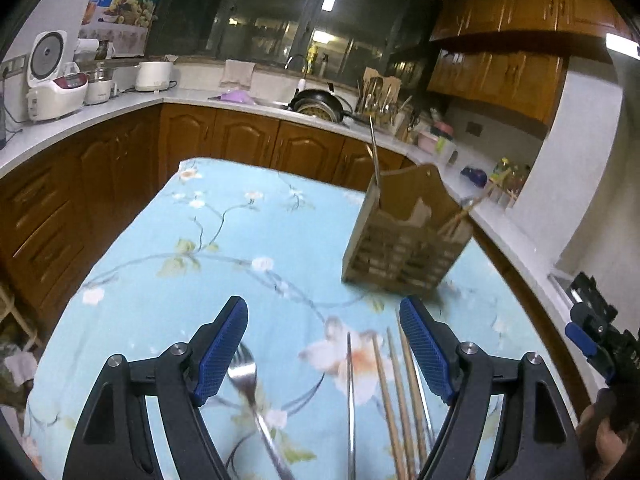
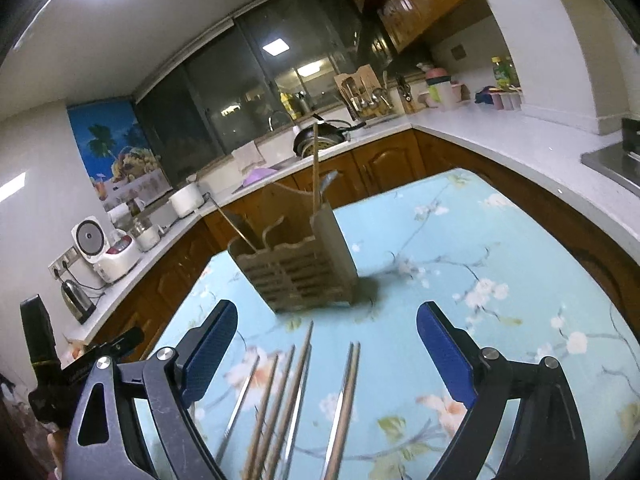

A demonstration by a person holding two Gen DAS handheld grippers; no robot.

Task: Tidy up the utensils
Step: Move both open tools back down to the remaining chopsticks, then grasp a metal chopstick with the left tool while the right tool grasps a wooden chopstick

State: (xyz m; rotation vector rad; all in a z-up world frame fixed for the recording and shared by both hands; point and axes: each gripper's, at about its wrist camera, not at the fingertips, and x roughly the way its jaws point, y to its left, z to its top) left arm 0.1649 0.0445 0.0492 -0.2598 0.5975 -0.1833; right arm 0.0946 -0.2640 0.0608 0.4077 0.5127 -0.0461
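Note:
A wooden utensil holder (image 1: 404,244) stands on the table with the blue floral cloth (image 1: 200,248); a metal chopstick (image 1: 374,160) and wooden chopsticks (image 1: 458,216) stick out of it. My left gripper (image 1: 322,344) is open and empty above a metal fork (image 1: 246,376), a metal chopstick (image 1: 350,400) and several wooden chopsticks (image 1: 396,392) lying on the cloth. My right gripper (image 2: 326,352) is open and empty above wooden chopsticks (image 2: 288,392) and a metal chopstick pair (image 2: 344,400). The holder (image 2: 296,268) stands just beyond them.
Wooden cabinets and a white counter (image 1: 100,116) wrap around the table. On it are a rice cooker (image 1: 52,80), a pan (image 1: 318,106) by the sink and a utensil rack (image 1: 380,96). The right gripper's body (image 1: 596,328) shows at the left view's right edge.

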